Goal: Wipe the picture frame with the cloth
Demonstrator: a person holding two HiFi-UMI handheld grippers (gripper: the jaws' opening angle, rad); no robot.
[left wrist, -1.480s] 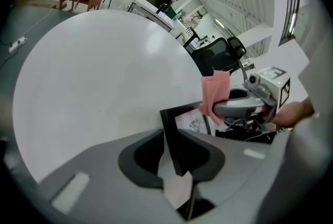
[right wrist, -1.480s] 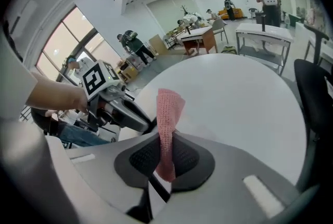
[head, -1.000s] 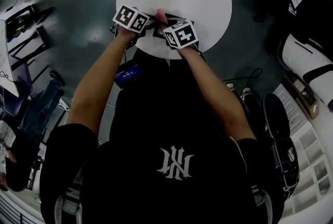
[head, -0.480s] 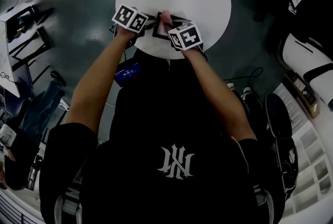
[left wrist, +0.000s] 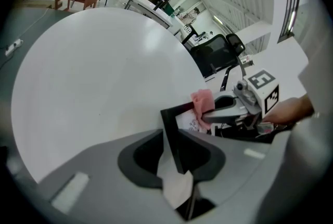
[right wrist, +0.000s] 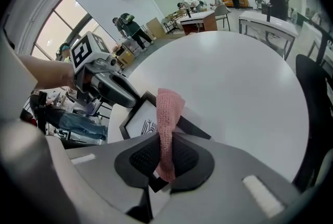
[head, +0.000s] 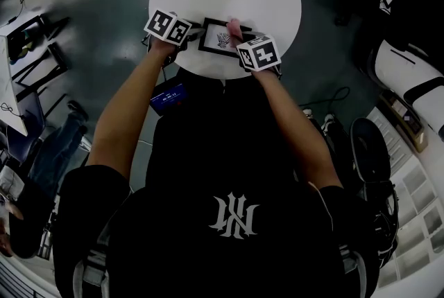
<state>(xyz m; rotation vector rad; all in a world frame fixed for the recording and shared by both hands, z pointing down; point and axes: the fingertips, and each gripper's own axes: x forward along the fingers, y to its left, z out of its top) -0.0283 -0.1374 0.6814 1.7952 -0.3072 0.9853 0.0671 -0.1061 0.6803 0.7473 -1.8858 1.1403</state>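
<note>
- Left tongs [left wrist: 169, 154]: grey jaws closed on the black edge of the frame [left wrist: 176, 111].
- Frame: one corner juts out over the white round counter [left wrist: 93, 72], with a printed white sheet inside it.
- Cloth [left wrist: 202, 101]: pink, touching the frame's far edge, pinched in the right tongs [left wrist: 209, 113].
- Behind these: marker cube [left wrist: 263, 87], hand [left wrist: 291, 108].
- Background: black chair [left wrist: 213, 53], desks, ceiling lights.

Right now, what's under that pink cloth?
The frame, gripped at its edge by the left gripper. The cloth, pinched in the right gripper, hides part of it.
</note>
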